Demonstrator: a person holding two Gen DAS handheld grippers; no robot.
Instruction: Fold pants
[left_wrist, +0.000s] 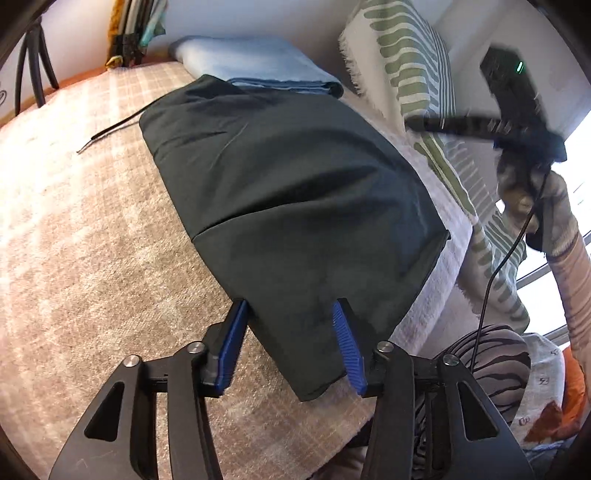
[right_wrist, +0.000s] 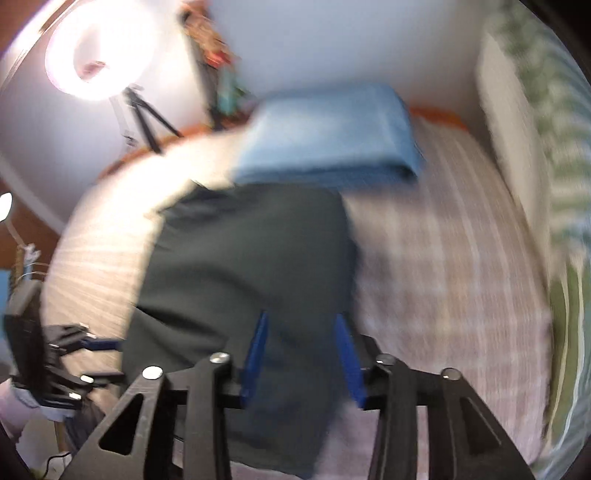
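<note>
Two claws, one garment: dark charcoal-green pants (left_wrist: 295, 206), smooth matte woven cloth, already doubled into a long flat slab on the pinkish-beige checked bedspread (left_wrist: 92, 258) of a bed.

Left wrist view, left to right: bare fuzzy bedspread fills the left half, with a thin black cord (left_wrist: 107, 133) lying on it at upper left. The pants run diagonally from upper centre to lower centre, so the long axis points straight away from the left claw (left_wrist: 291, 343). That claw is released: its ribbed blue pads (left_wrist: 347, 347) stand apart, straddling the near short end of the slab, with the left pad at the cloth's left edge and the right pad over the cloth; I see no pinch. A seam or fold line crosses the slab about midway. At the far end a folded light-blue fabric stack (left_wrist: 258, 70) touches or just overlaps the pants. To the right is a fringed cream pillow with green stripes (left_wrist: 417, 74), then, at the frame's right edge, the right claw unit held by a hand (left_wrist: 532, 192), blurred and raised off the bed.

Right wrist view is heavily motion-blurred. The ring light (right_wrist: 92, 51) glows at upper left. The right claw (right_wrist: 303, 350) is also released, blue pads apart with the pants' near end below them, apparently not touching.

Judgement: the left claw is nearer the cloth. The next fold probably carries the near end along the long axis toward the blue stack. The cloth looks limp and slippery, so the layers could shear.
</note>
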